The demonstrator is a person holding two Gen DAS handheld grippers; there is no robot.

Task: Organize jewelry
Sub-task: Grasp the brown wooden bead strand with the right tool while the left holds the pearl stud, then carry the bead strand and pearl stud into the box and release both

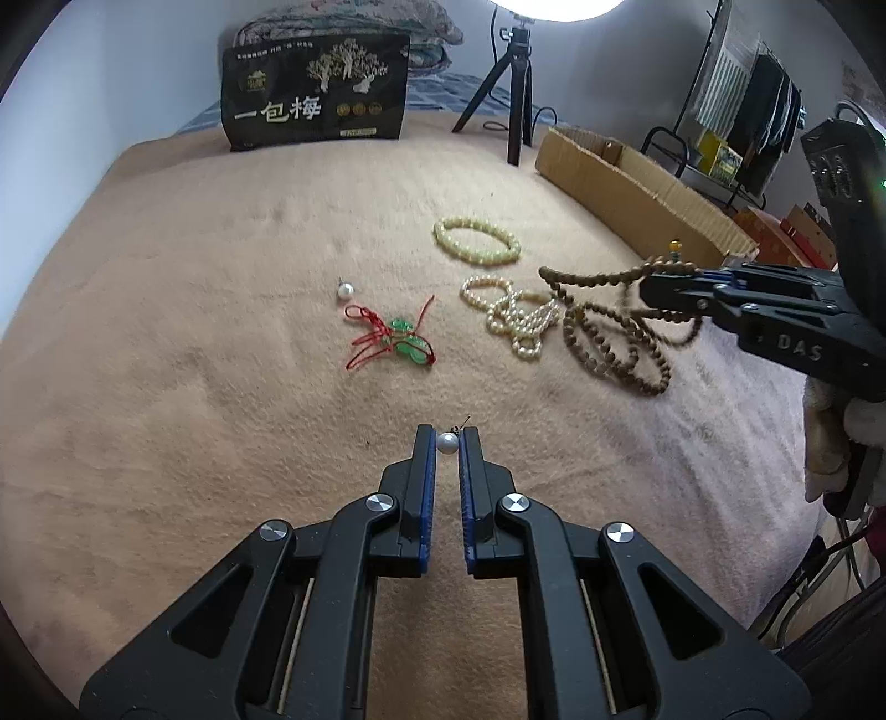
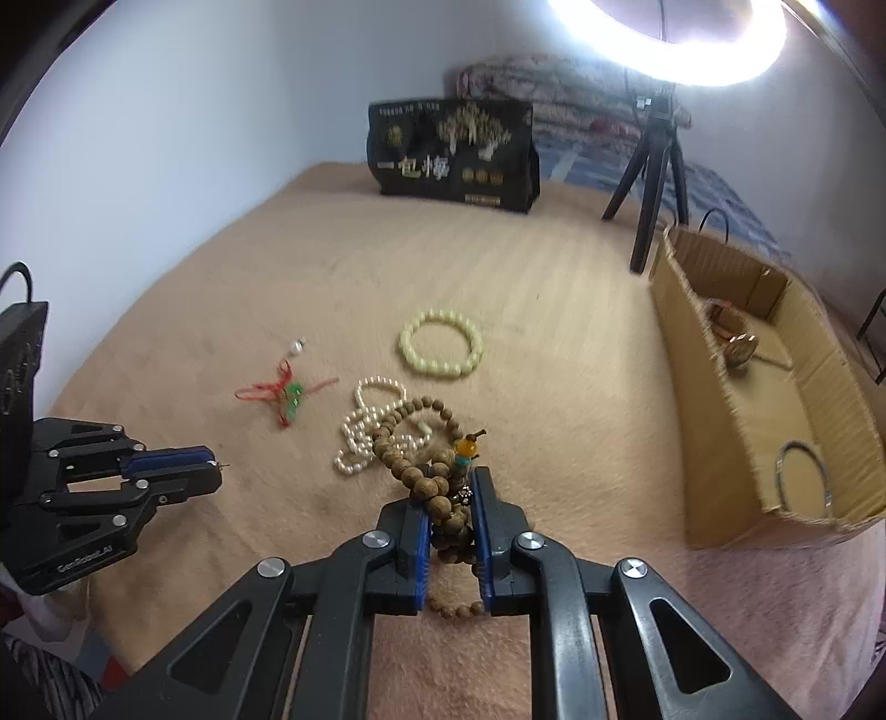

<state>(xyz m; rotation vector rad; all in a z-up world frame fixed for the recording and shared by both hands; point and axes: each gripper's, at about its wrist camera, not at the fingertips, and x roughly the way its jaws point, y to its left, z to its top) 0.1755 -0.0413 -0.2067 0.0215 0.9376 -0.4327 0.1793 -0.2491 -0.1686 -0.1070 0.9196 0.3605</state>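
Risking a snag: lifting the wooden bead strand [image 2: 437, 487], pinched in the right tool [image 2: 449, 493], while its loops [image 1: 614, 343] are lying against the pearl necklace [image 1: 512, 315] on the tan blanket [image 1: 194, 332], possibly dragging the pearls along. Heading, presumably, for the cardboard box [image 2: 714, 443] at the right. Pinching a small pearl earring [image 1: 447, 442] in the left tool [image 1: 447, 443]; rolling free and slipping out being likely. Lying spread over a bed, under a ring light [image 2: 692, 50].
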